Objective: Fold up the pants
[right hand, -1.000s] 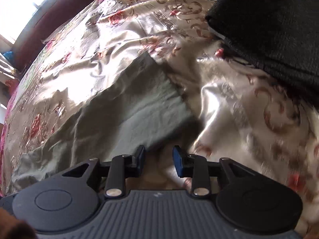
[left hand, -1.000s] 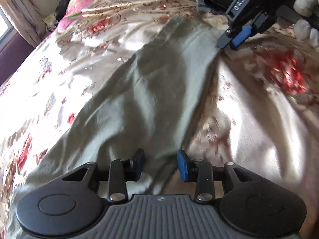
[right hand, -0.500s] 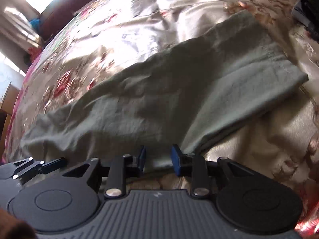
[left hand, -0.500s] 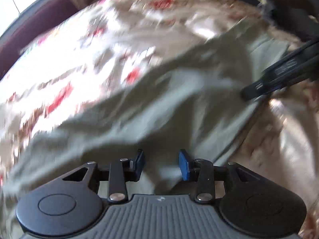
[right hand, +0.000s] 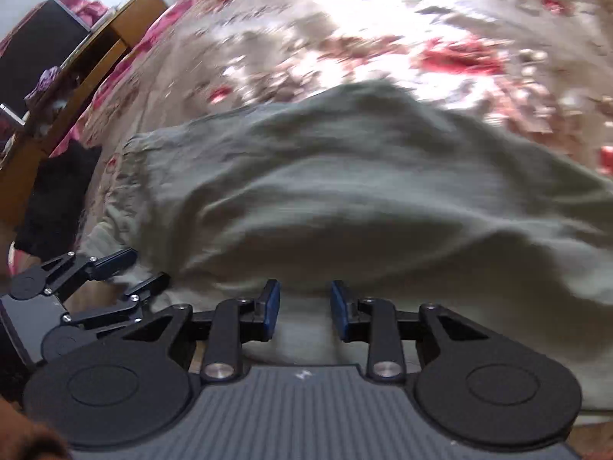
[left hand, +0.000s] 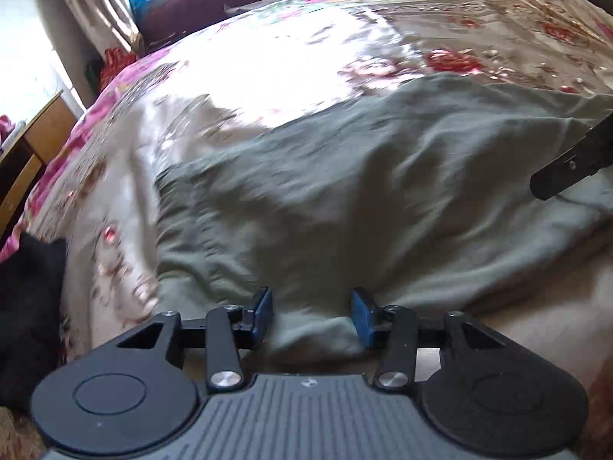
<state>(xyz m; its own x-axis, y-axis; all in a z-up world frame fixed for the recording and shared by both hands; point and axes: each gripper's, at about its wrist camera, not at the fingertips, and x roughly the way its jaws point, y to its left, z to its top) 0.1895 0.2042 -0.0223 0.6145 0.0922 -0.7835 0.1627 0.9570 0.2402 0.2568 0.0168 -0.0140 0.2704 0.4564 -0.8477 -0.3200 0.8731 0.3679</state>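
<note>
left tongs (left hand: 312, 312): released, pads astride near hem of grey-green pants (left hand: 364, 191) | right tongs (right hand: 304, 308): released, same hem between pads | pants: spread on floral bedspread (left hand: 287, 57)

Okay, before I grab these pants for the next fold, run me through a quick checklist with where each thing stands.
1. Left tongs open with the near edge of the grey-green pants between the pads: ok.
2. Right tongs open over the same edge: ok.
3. Both tongs apart, not touching each other: ok.
4. Pants lying flat on the floral bedspread: not ok, wrinkled.
5. How many layers sit between the pads: cannot tell, blurred.
6. Black garment off the pants: ok.
</note>
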